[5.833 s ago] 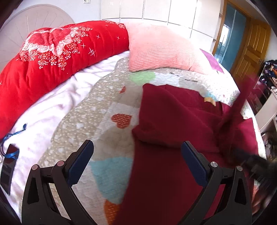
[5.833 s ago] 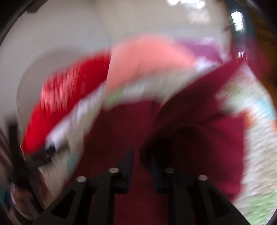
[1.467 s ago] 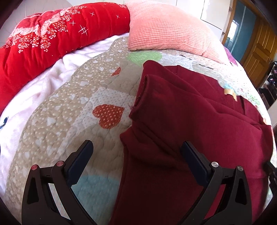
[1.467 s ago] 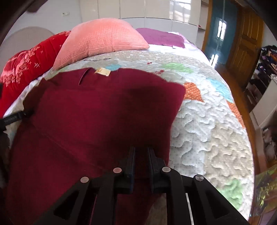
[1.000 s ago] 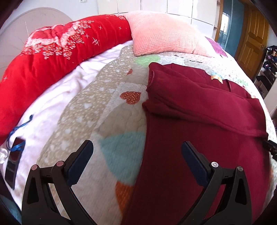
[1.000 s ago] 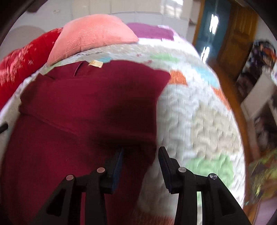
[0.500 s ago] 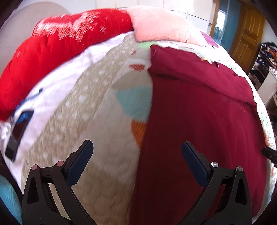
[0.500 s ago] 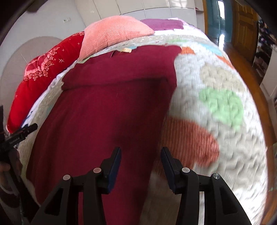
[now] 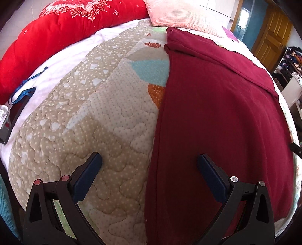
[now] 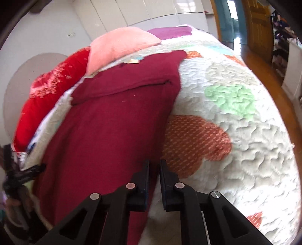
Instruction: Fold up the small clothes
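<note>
A dark red garment lies flat on the quilted bed, its top part folded down near the pink pillow at twelve o'clock. The left hand-held gripper hovers spread wide over its left edge. The right hand-held gripper is nearly clenched at its right edge; whether it pinches cloth, I cannot tell.
</note>
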Tool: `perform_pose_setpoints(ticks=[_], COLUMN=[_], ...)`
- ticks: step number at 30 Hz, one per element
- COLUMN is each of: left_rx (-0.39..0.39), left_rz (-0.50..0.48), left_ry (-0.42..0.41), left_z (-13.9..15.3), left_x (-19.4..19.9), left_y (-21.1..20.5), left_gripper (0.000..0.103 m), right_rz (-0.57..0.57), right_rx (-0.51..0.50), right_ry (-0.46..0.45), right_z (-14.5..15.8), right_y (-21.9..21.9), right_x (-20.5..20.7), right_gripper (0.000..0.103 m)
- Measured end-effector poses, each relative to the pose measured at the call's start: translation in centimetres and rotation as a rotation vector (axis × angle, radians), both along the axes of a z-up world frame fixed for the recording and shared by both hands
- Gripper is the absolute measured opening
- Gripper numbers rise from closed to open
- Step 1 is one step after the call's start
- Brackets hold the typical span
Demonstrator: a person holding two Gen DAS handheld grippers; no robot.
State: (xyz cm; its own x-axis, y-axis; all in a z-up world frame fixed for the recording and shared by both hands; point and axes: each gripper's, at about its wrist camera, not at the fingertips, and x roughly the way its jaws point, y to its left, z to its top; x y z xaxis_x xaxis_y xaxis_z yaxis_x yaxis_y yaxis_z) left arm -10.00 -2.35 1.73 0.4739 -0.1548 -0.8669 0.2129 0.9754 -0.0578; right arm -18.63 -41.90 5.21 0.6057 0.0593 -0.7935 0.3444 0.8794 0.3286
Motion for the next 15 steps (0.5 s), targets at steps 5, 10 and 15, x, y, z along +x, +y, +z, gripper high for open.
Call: perform_pose_setpoints(ticks=[5, 10, 15], left_rx=[-0.016, -0.015, -0.018], left_rz=[-0.015, -0.007, -0.004], left_ry=[0.013, 0.002, 0.026], left_z=[-0.1, -0.3, 0.0], left_x=[-0.2, -0.6, -0.6], left_y=[0.4, 0.4, 0.5], left_gripper=[0.102, 0.102, 0.102], right_rz=[0.031, 0.105, 0.141], right_rx=[0.114, 0.211, 0.049], right_ry=[-0.004, -0.013, -0.034], right_z=[0.7, -0.8, -0.4], right_y=[1.2, 2.9, 5.4], right_x=[-2.9, -5.5, -5.2], right_gripper=[0.047, 0.048, 0.009])
